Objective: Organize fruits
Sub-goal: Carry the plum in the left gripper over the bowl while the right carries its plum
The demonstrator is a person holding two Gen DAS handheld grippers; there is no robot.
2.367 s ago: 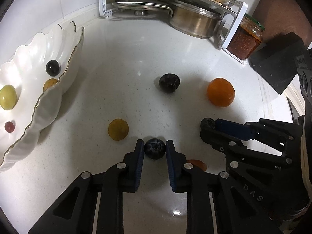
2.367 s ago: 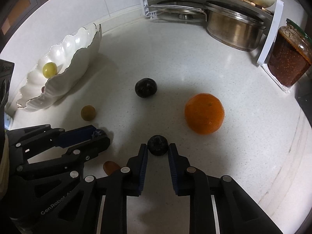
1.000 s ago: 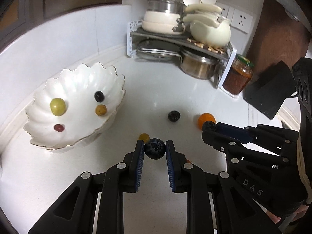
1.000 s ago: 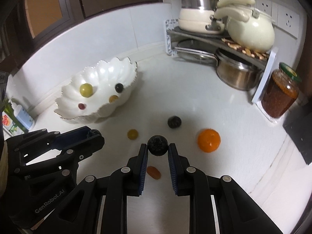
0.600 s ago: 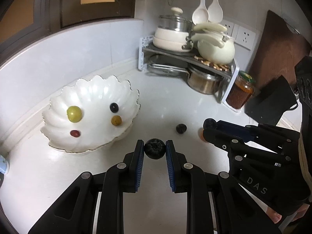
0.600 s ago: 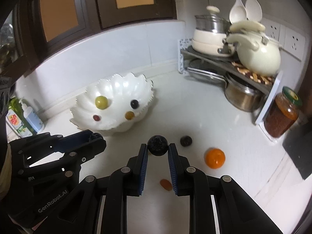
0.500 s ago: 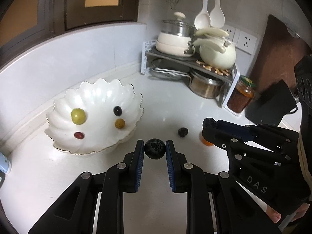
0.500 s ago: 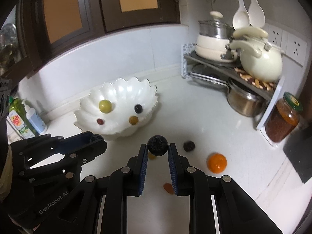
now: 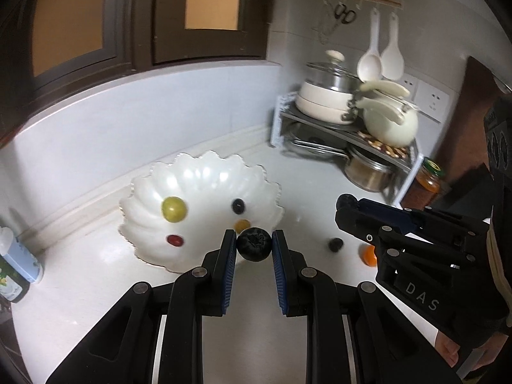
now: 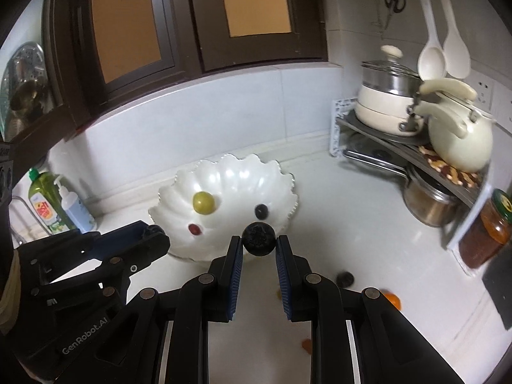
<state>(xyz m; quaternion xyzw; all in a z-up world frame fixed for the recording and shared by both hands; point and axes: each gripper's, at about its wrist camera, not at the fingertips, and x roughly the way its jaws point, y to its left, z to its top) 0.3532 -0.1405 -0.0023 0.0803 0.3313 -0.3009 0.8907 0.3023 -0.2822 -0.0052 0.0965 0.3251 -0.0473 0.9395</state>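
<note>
My left gripper (image 9: 254,244) is shut on a dark blueberry (image 9: 254,244) and holds it high above the counter, near the front rim of the white scalloped bowl (image 9: 204,172). My right gripper (image 10: 258,239) is shut on a second blueberry (image 10: 258,238), also high in front of the bowl (image 10: 230,172). The bowl holds a green grape (image 9: 173,209), a dark berry (image 9: 238,205), a red berry (image 9: 175,240) and a yellow one (image 9: 242,224). On the counter lie a dark plum (image 9: 335,244) and an orange (image 9: 369,255).
A pot rack (image 9: 348,134) with pans and a kettle stands at the back right, a jar (image 9: 424,185) beside it. Soap bottles (image 10: 57,204) stand at the left wall. A small orange fruit (image 10: 307,345) and a yellow one (image 10: 278,294) lie on the counter below my right gripper.
Both grippers have risen from the counter with their blueberries and moved toward the bowl, which now sits nearer the middle of both views.
</note>
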